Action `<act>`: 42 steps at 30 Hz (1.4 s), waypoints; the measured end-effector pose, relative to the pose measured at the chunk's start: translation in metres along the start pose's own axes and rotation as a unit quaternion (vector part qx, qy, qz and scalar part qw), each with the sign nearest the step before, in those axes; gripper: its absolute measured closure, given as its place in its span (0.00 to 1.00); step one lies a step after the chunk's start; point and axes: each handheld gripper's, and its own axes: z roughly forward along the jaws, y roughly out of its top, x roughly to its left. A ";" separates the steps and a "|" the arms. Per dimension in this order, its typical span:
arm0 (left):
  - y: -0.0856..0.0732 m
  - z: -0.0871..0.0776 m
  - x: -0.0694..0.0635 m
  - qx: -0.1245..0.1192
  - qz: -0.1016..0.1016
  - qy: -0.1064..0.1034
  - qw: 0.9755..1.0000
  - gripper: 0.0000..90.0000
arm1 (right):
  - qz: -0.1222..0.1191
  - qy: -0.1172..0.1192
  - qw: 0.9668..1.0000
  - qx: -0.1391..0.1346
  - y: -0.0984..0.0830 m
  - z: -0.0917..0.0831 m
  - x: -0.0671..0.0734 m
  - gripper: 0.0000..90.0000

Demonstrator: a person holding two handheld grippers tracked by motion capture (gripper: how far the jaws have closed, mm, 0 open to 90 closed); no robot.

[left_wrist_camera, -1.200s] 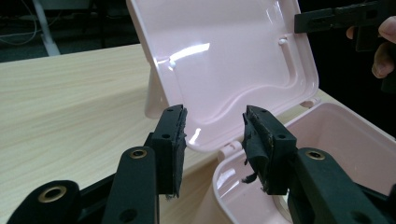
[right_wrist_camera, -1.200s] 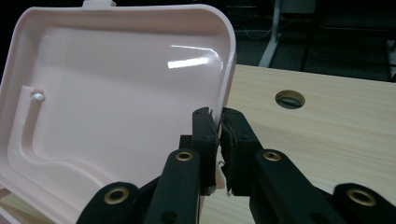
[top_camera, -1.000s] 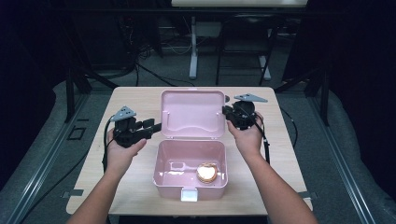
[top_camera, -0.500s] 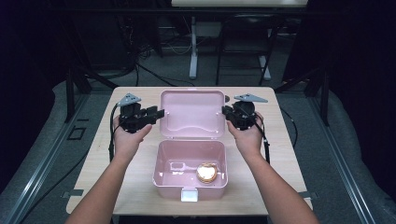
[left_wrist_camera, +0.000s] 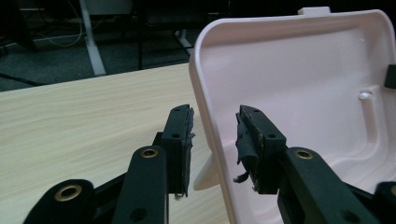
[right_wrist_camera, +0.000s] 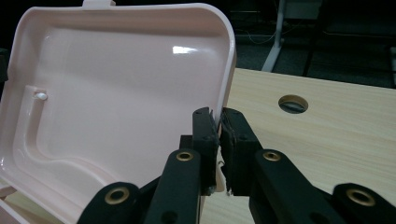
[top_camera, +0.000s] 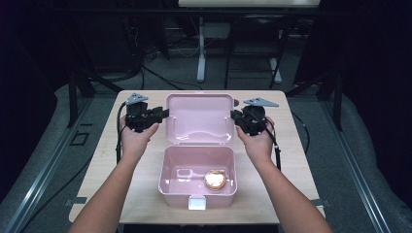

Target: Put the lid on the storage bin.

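Lid: pink, raised upright behind the open pink box, at the middle of the counter; its hollow inner face turns toward the person.
Lid's edges: the right edge is pinched between the pads of the right gripper; the left edge stands in the gap of the left gripper, nearer the outer pad, with neither pad pressing on it.
Right gripper: clenched on the lid's rim, seen at the lid's right side in the high view.
Left gripper: released; its jaws have just been closing, with the lid's edge between them and space on both sides. In the high view it sits at the lid's left edge.
Box: its base lies open toward the near edge of the counter, a white latch tab at its front wall.
Contents: a round golden-brown item rests on the box floor, toward the right side.
Counter: light wood grain, with a round hole beyond the right gripper.
Hands: one holds each gripper, forearms coming in from the near side.
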 end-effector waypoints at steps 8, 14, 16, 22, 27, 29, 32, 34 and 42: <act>0.003 0.006 -0.001 0.002 -0.013 0.003 1.000 0.79 | 0.000 0.002 1.000 -0.002 0.000 0.000 0.001 0.94; 0.006 0.008 -0.002 0.002 -0.011 0.006 1.000 0.84 | -0.002 0.003 1.000 -0.003 0.000 0.000 0.001 0.94; 0.006 0.009 -0.002 0.002 -0.010 0.010 1.000 0.85 | -0.002 0.002 1.000 -0.003 0.000 0.000 0.001 0.94; 0.006 0.010 -0.002 0.004 -0.013 0.014 1.000 0.90 | -0.001 0.004 1.000 -0.004 0.000 0.000 0.001 0.94; 0.006 0.008 -0.003 0.001 -0.009 0.010 1.000 0.91 | 0.002 0.005 1.000 -0.004 -0.001 0.001 -0.001 0.93; 0.006 0.007 -0.004 0.003 -0.006 0.011 1.000 0.91 | 0.006 0.007 1.000 -0.004 -0.002 0.002 -0.002 0.92; 0.006 0.007 -0.004 0.000 -0.003 0.012 1.000 0.91 | 0.017 0.010 1.000 -0.006 -0.002 0.004 -0.002 0.89; 0.006 0.006 -0.004 0.001 -0.006 0.010 1.000 0.91 | 0.023 0.010 1.000 -0.008 -0.001 0.006 -0.001 0.88; 0.005 0.004 -0.002 -0.007 -0.006 0.001 1.000 0.90 | 0.024 0.010 1.000 -0.011 0.003 0.009 -0.001 0.86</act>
